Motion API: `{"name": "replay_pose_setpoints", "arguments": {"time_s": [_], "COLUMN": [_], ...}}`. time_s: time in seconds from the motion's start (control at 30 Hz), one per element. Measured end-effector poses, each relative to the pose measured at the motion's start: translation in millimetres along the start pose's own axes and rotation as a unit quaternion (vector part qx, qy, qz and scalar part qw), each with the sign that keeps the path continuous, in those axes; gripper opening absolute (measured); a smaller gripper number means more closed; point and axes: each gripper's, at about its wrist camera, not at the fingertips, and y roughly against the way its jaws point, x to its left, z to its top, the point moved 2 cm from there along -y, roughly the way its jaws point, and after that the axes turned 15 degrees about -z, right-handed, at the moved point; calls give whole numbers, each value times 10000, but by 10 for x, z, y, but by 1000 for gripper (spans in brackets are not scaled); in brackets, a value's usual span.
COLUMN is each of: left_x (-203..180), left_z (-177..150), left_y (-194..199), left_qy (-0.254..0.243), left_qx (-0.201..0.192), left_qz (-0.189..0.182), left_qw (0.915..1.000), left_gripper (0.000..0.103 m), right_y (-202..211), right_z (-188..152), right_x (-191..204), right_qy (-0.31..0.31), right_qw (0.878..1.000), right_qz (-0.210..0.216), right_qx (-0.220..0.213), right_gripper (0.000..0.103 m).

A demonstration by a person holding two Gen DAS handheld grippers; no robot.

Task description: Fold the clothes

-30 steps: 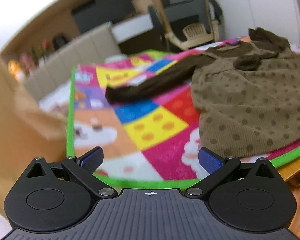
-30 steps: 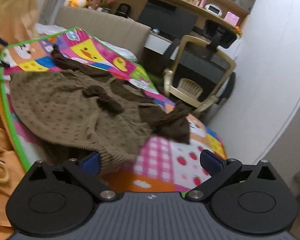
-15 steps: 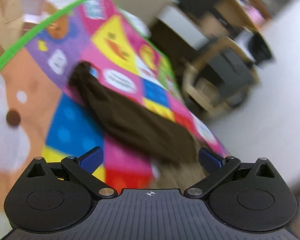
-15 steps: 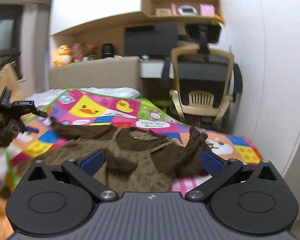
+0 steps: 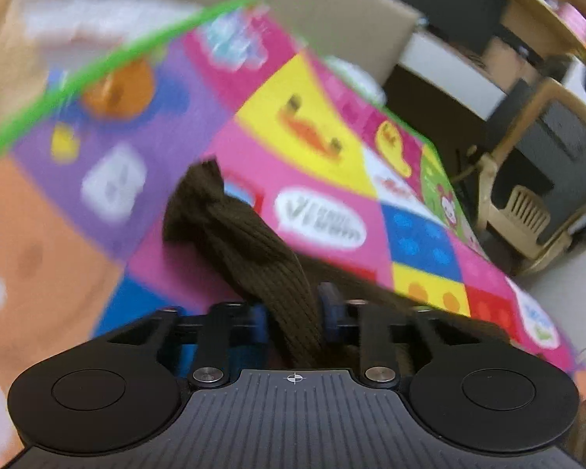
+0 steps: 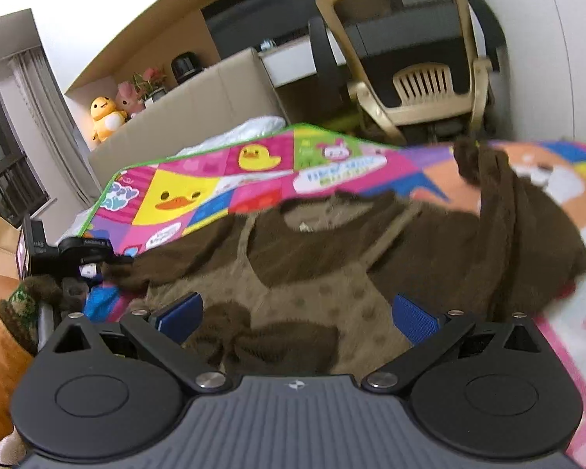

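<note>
A light brown dotted garment with dark brown sleeves and collar lies spread on a colourful play mat. In the left wrist view one dark brown ribbed sleeve runs across the mat and into my left gripper. Its jaws are closing, and the blue pads press on the sleeve from both sides. My right gripper hovers open over the garment's chest with nothing between its fingers. The other sleeve lies folded up at the right. The left gripper also shows at the far left of the right wrist view.
A beige chair stands behind the mat; the left wrist view also has the chair. A beige padded board borders the mat's far side, with plush toys on a shelf. A person's orange sleeve is at the lower left.
The left gripper's jaws went from wide open to closed on the dark sleeve. Both views rolled and swept sideways; the right gripper now sits lower over the garment's chest.
</note>
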Motion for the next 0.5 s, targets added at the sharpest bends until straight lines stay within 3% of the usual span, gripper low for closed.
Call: {"name": "replay_pose_setpoints", "arguments": {"time_s": [0.07,0.13,0.23,0.3,0.4,0.47,0.5], "left_x": [-269,-640,-1258,-1615,-2032,-2204,-2242], "left_z": [70,86,-40,-236,-658,-992,-1147], "left_y": [117,248,436,494,417,285,224], "left_qy": [-418,-904,-1635,-1961,-2355,-2714,-2864], "left_qx": [-277,-526,-692,-517,133,617,783], "left_qz": [-205,-648,-1600,-2276,-3080,-3224,-3187], "left_qw": [9985,9924,9710,9524,9217,9048,9002], "left_gripper": [12,12,12,12,13,31,39], "right_y": [-3,34,138,200,271,313,324], "right_z": [-16,-1,85,144,212,249,267], "right_x": [-108,-233,-395,-485,-605,-683,-714], "right_qy": [-141,-315,-385,-373,-370,-386,-377], "right_qw": [9998,9994,9985,9965,9925,9892,9874], "right_qz": [65,54,-355,-671,-1042,-1267,-1387], "right_qx": [133,130,-156,-344,-529,-626,-660], "right_gripper": [103,103,103,103,103,103,103]}}
